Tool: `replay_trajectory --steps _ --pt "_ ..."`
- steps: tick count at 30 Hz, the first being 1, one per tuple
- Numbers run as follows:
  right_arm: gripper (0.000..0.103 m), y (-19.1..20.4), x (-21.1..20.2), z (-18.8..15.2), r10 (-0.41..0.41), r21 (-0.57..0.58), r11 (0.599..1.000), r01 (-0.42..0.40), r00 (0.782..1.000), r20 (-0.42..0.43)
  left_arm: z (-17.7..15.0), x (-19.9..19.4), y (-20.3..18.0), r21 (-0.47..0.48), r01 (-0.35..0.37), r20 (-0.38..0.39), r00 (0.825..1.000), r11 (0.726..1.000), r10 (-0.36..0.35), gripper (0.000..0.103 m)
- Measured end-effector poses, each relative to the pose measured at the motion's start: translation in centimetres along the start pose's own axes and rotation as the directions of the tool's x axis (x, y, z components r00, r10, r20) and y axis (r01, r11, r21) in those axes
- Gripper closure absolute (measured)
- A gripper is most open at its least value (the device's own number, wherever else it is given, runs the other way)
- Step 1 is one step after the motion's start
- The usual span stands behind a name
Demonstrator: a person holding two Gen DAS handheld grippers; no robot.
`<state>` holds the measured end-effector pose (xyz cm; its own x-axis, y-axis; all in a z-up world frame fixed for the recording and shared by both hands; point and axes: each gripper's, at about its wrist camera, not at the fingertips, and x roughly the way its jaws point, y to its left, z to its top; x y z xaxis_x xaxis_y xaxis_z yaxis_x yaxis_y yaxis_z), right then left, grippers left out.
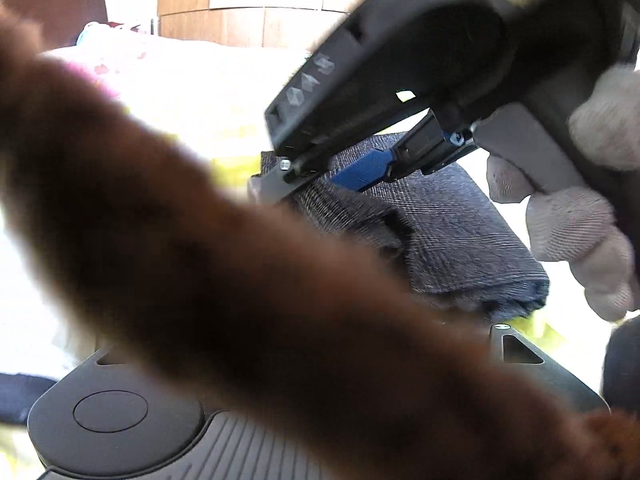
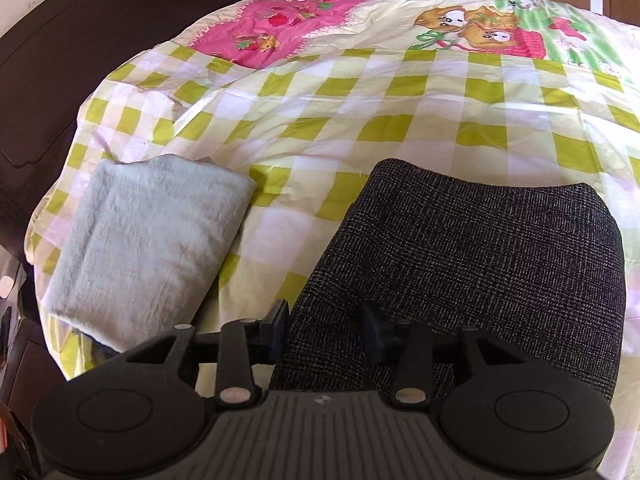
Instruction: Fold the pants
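The dark checked pants [image 2: 480, 260] lie folded into a thick block on the checked bedspread [image 2: 360, 112]. My right gripper [image 2: 326, 320] is shut on their near left edge, with a bunched fold standing between its fingers. In the left wrist view the same pants [image 1: 460, 232] appear with the right gripper [image 1: 316, 180] bearing down on them, held by a white-gloved hand [image 1: 572, 220]. A blurred brown furry sleeve [image 1: 240, 260] crosses that view and hides my left gripper's fingertips. Only the left gripper's body [image 1: 120, 420] shows.
A folded pale green cloth [image 2: 148, 232] lies left of the pants, near the bed's left edge. Pink and cartoon-printed bedding [image 2: 304, 24] covers the far side. Dark furniture [image 2: 60, 60] borders the bed on the left, and wooden panels [image 1: 248, 20] stand behind.
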<state>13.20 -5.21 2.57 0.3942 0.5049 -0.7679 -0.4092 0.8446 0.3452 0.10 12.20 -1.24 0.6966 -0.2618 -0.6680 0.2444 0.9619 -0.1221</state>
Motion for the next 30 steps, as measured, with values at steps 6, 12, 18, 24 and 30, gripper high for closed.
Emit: replay_trajectory --steps 6,12,18,24,30 --pt "0.049 -1.7 -0.8 -1.0 0.139 0.066 0.988 -0.138 0.99 -0.003 0.8 -3.9 0.5 -0.07 0.034 0.059 0.998 0.997 -0.03 0.029" --pt "0.049 -4.9 -5.8 -1.5 0.17 0.107 0.976 -0.189 0.971 0.166 4.5 -3.3 -1.5 0.05 -0.04 0.136 0.99 0.998 0.033 0.029" --pt "0.049 -10.3 -7.8 -2.0 -0.039 0.144 0.99 0.005 0.97 0.238 8.1 1.1 -3.5 0.128 -0.103 0.188 0.979 0.986 0.077 0.028" --pt "0.049 -16.1 -6.3 -3.9 -0.122 0.272 0.96 0.072 0.977 0.173 7.1 6.7 -2.1 0.101 -0.161 0.048 0.986 0.982 0.157 0.026" --pt "0.041 -18.3 -4.7 -7.5 0.023 0.384 0.919 -0.094 0.982 0.186 5.1 7.2 1.5 -0.072 -0.083 -0.018 0.996 0.994 0.082 0.017"
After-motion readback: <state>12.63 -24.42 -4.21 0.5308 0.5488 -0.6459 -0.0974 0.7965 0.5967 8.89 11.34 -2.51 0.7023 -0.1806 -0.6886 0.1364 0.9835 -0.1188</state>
